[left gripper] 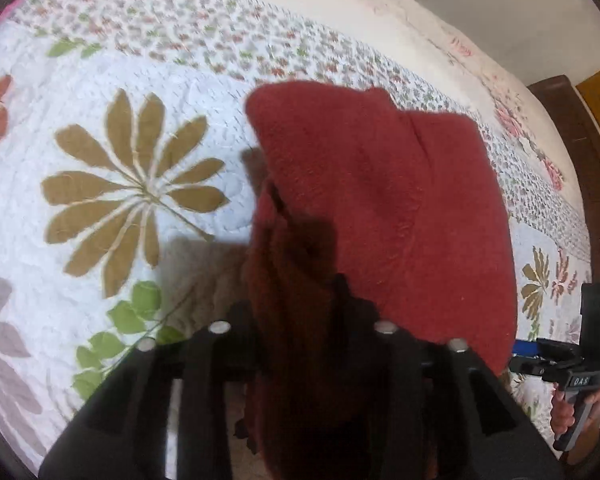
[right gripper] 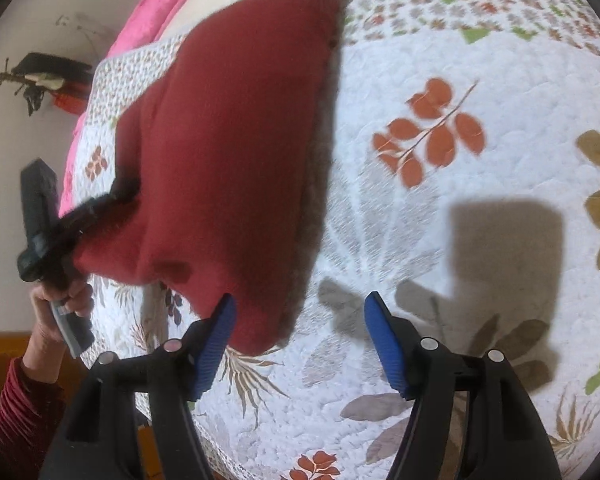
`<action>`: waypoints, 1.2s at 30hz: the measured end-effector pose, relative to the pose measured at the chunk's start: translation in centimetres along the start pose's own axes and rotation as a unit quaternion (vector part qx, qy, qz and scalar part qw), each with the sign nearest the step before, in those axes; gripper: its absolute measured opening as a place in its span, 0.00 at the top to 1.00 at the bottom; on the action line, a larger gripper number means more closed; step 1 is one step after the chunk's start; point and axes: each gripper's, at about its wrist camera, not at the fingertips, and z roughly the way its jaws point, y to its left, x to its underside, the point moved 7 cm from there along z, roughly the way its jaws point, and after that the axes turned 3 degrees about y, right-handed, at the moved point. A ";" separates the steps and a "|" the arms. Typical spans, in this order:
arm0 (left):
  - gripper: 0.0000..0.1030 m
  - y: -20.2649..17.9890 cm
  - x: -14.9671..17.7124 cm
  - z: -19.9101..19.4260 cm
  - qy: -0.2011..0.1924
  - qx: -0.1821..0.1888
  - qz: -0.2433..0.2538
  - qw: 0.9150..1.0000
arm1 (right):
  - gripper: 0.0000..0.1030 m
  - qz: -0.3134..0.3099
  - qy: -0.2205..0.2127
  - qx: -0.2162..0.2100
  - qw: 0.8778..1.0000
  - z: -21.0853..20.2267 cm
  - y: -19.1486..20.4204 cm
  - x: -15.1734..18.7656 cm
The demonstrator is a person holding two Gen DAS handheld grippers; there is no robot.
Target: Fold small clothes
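A small dark red knit garment hangs lifted over the floral quilt. My left gripper is shut on a bunched edge of it, and the cloth hides the fingertips. In the right wrist view the red garment droops from the left gripper at the left, its lower corner hanging just in front of my right gripper's left blue pad. My right gripper stands open over the quilt, nothing between its fingers. In the left wrist view the right gripper shows at the right edge.
A pink cover lies along the far side of the bed. A dark wooden bed frame runs at the right. A hand in a red sleeve holds the left gripper's handle. A wall shelf with dark items hangs beyond the bed.
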 end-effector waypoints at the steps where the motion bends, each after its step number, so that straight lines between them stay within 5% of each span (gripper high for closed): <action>1: 0.35 0.1 0.1 -0.7 -0.005 0.003 -0.004 1.000 | 0.34 -0.006 0.006 -0.001 1.000 0.4 0.3 0.1; 7: 0.25 -1.3 3.0 -5.2 -0.021 0.036 -0.009 0.999 | 0.32 -0.017 0.023 -0.023 0.999 2.0 2.1 0.7; 14: 0.25 -3.0 5.8 -3.6 0.009 0.032 0.012 0.999 | 0.32 0.004 0.038 -0.027 0.999 3.7 2.0 0.9; 16: 0.43 -2.4 5.8 -2.1 0.024 0.033 -0.005 0.999 | 0.43 0.009 0.044 -0.028 0.999 4.4 1.7 1.0; 17: 0.50 -2.1 5.7 -1.7 0.031 0.037 -0.014 0.999 | 0.63 0.010 0.047 -0.036 0.998 4.7 1.9 1.0; 19: 0.86 -1.4 5.4 -1.0 0.045 0.077 -0.045 0.995 | 0.75 0.004 0.042 -0.040 0.998 4.4 2.2 1.0; 20: 0.89 -1.2 5.2 -1.1 0.048 0.095 -0.057 0.993 | 0.81 -0.007 0.038 -0.042 0.998 4.0 2.5 1.0; 26: 0.92 -0.6 4.9 -3.0 0.025 0.094 -0.026 0.995 | 0.85 -0.063 0.012 -0.069 0.996 -0.8 3.3 1.7; 30: 0.91 0.5 6.0 0.3 0.050 0.042 0.014 0.998 | 0.85 -0.089 0.041 -0.005 0.995 1.8 2.3 2.4; 36: 0.85 -0.2 5.8 2.1 0.063 0.016 0.051 0.997 | 0.78 -0.065 0.045 -0.009 0.997 3.8 1.0 2.7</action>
